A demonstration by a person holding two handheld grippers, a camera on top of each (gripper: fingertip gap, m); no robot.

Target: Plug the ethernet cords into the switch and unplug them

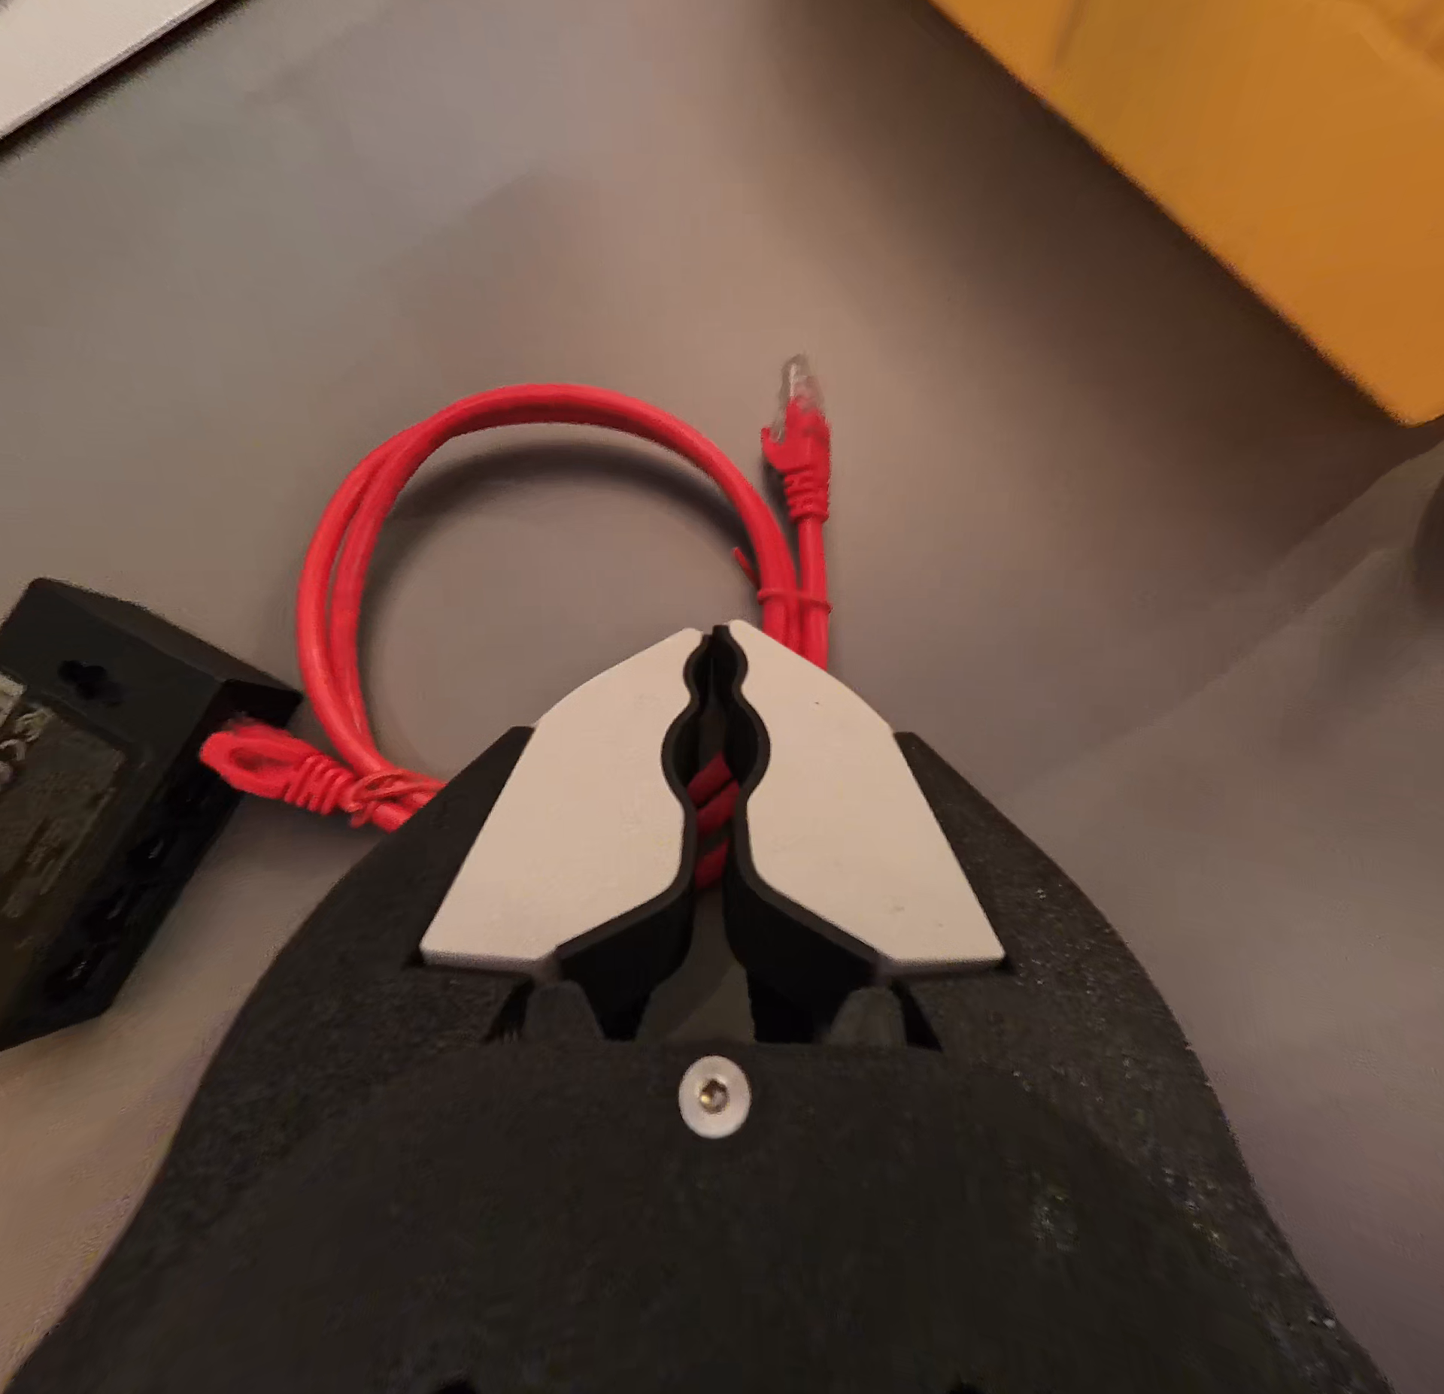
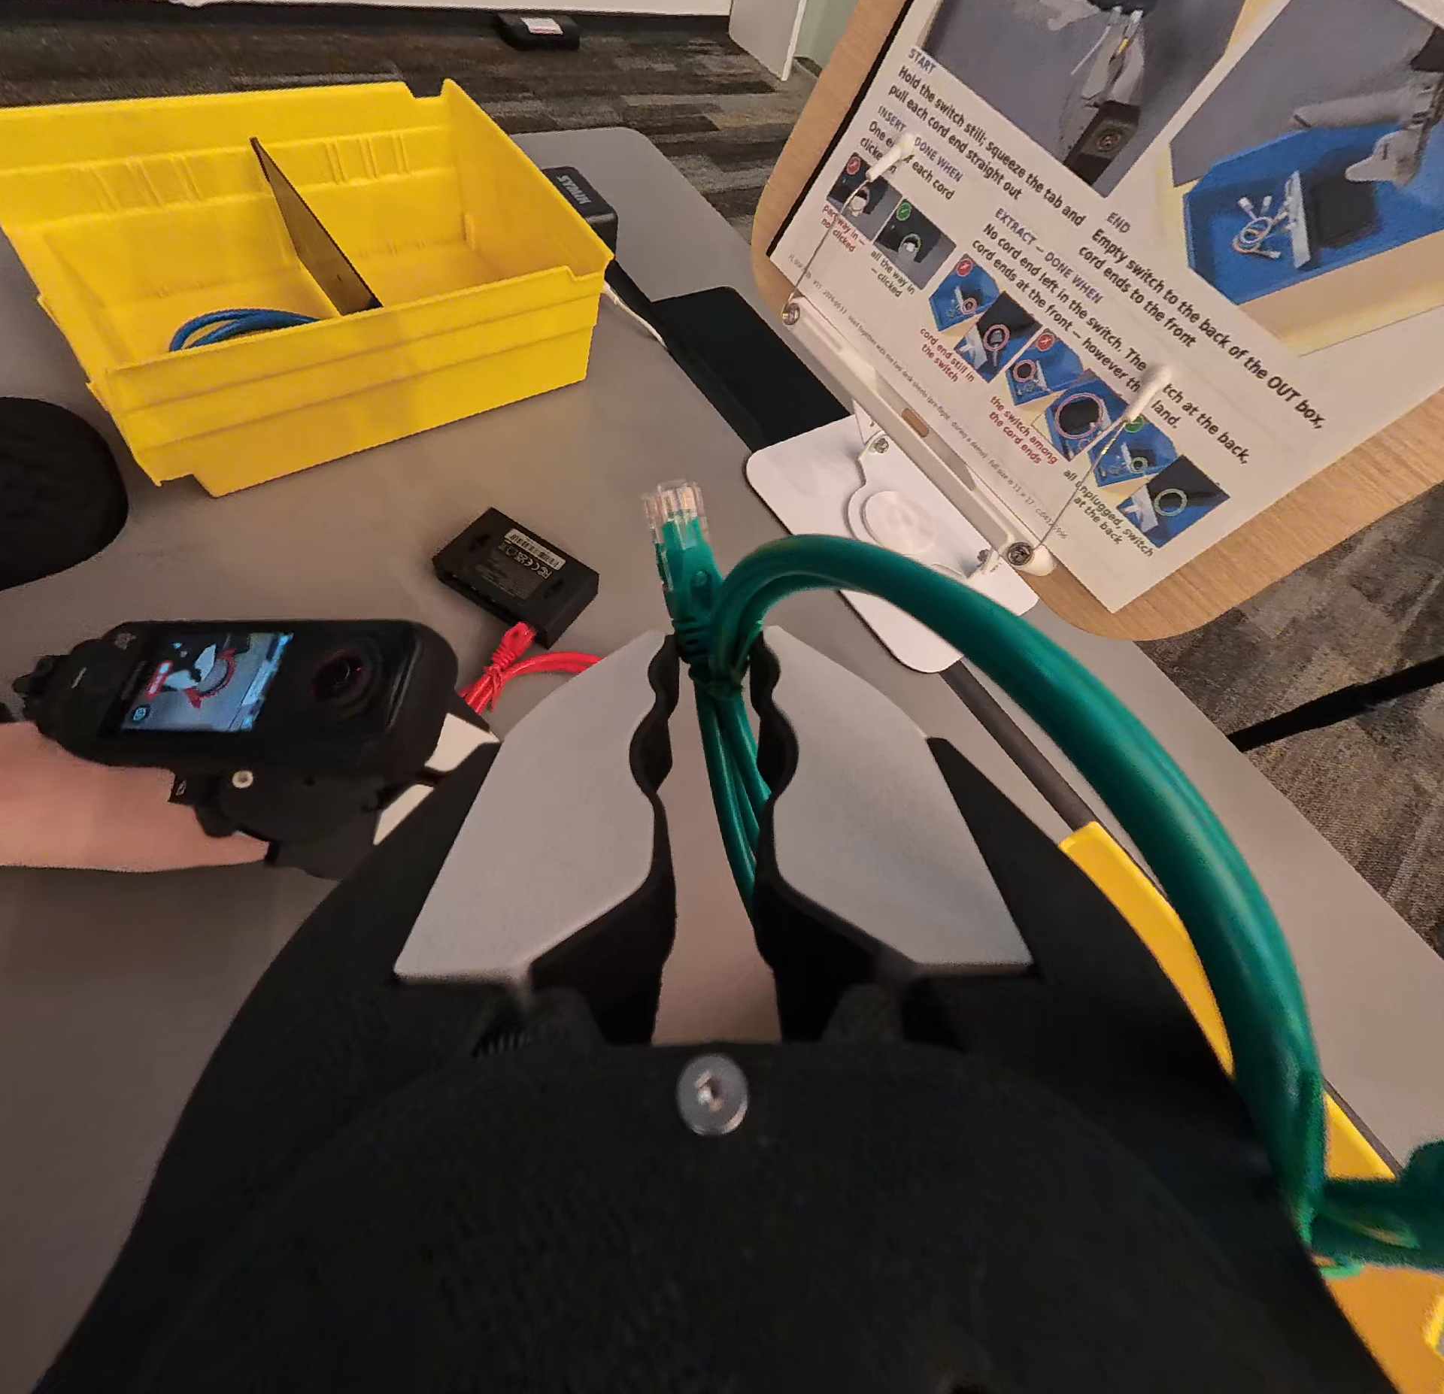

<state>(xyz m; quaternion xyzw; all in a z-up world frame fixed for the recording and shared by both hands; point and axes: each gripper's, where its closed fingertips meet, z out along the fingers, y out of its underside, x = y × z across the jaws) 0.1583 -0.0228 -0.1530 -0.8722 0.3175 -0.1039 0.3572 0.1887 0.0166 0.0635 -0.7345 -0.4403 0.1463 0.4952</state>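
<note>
Overhead, green cord in right claw, plug upward.

Open grey table mid-frame between yellow bin upper left and switch; instruction board blocked the upper right

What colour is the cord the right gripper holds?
Green cord, clearest in the right wrist view.
</note>
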